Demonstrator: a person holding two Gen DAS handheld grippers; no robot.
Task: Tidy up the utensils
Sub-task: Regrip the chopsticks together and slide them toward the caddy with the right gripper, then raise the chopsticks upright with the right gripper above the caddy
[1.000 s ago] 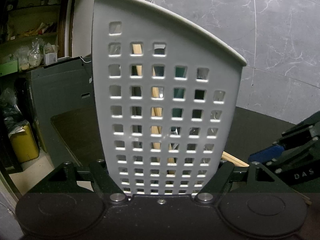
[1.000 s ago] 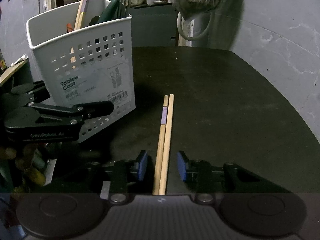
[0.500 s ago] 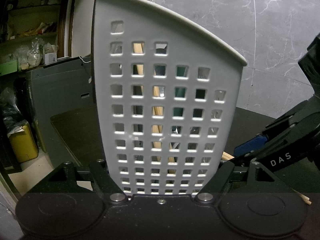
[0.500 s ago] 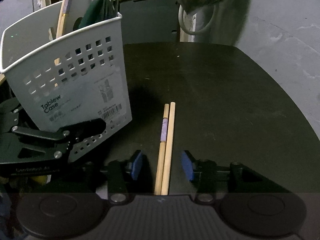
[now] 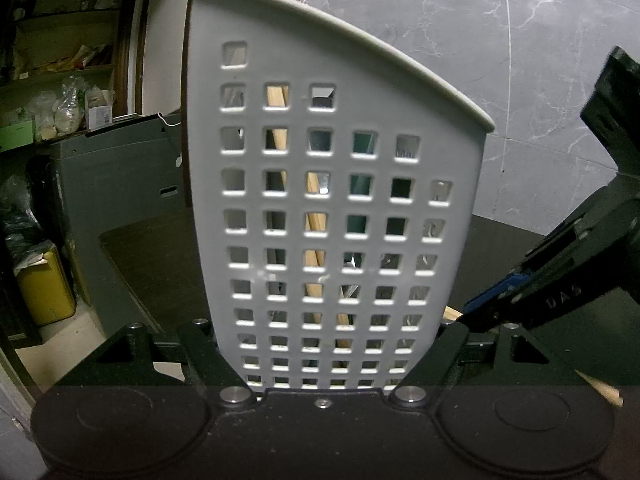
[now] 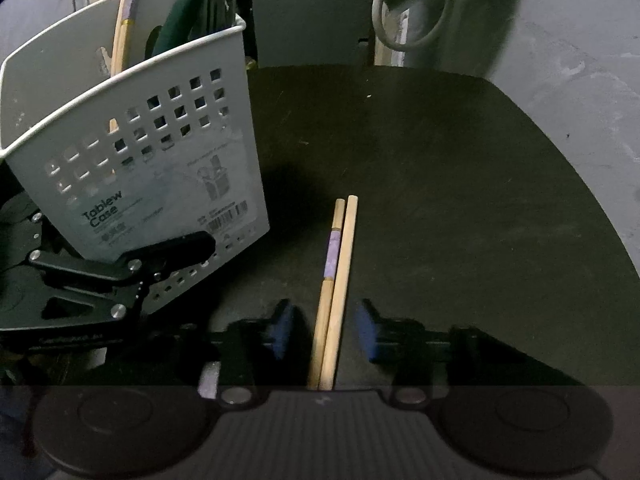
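The right gripper (image 6: 324,330), jaws closing, straddles a pair of wooden chopsticks (image 6: 334,292); its blue pads do not touch them. The chopsticks lie side by side near the middle of the dark desk (image 6: 460,200). Toward the desk's left edge, the left gripper (image 5: 326,350) clamps a white perforated utensil caddy (image 5: 332,200) holding wooden and green utensils.

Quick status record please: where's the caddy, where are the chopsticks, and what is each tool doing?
caddy: white perforated caddy, tilted, clamped at its base by the left tool
caddy contents: wooden stick, dark green utensils
chopsticks: pair flat on the black table, side by side
right tool: straddles the chopsticks, jaws closing, pads not touching yet
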